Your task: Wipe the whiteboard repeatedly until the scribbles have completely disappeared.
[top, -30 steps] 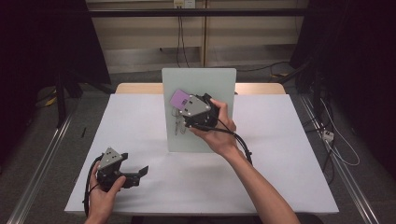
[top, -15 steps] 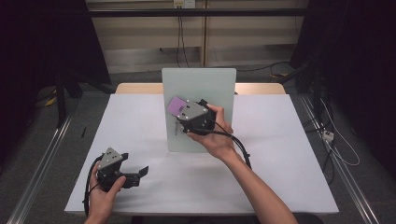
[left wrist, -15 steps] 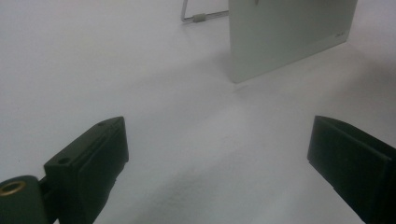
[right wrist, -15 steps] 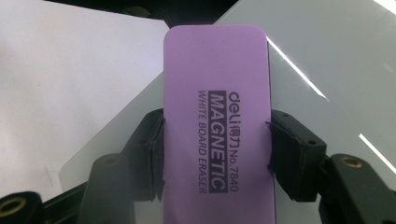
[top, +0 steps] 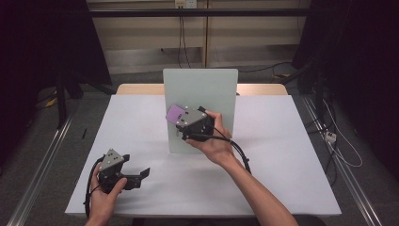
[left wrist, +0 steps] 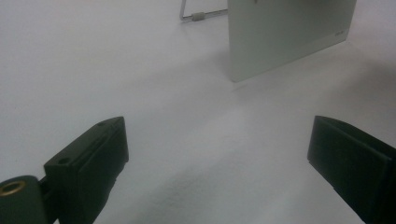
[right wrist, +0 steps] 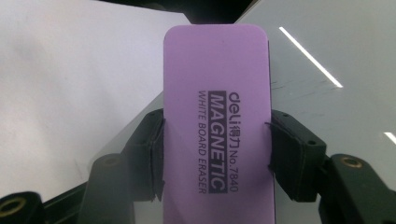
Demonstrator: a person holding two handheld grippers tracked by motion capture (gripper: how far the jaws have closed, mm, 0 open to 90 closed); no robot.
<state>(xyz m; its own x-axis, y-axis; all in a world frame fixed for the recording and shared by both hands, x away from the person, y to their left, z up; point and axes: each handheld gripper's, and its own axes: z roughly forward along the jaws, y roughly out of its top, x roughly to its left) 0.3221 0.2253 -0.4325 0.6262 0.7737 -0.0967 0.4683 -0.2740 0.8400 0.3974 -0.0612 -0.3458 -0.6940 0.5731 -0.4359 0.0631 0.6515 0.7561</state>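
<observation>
Eraser (right wrist: 217, 121) clamped in my right tool (top: 184, 126), both pads pressing its long sides, purple body running straight out ahead between the jaws. Printed face toward the tool's camera: "MAGNETIC WHITE BOARD ERASER". Far end of the eraser sticks out well past the pads.

Right tool sits against the face of the upright whiteboard (top: 200, 89), eraser (top: 177, 113) lying on the board surface at the tool's front. From the right gripper view the glossy board (right wrist: 336, 60) fills the area to the right of and behind the eraser, with light streaks reflecting on it; white counter (right wrist: 70, 70) off to the left.

My left tool (top: 134, 176) is low over the counter (top: 282, 141), near edge, well apart from the board. Jaws spread wide, nothing between them, just bare counter (left wrist: 140, 70). Ahead of it and to the right: the board's lower corner (left wrist: 280, 42) standing on the counter, a bit of its wire stand (left wrist: 198, 16) showing beside it
</observation>
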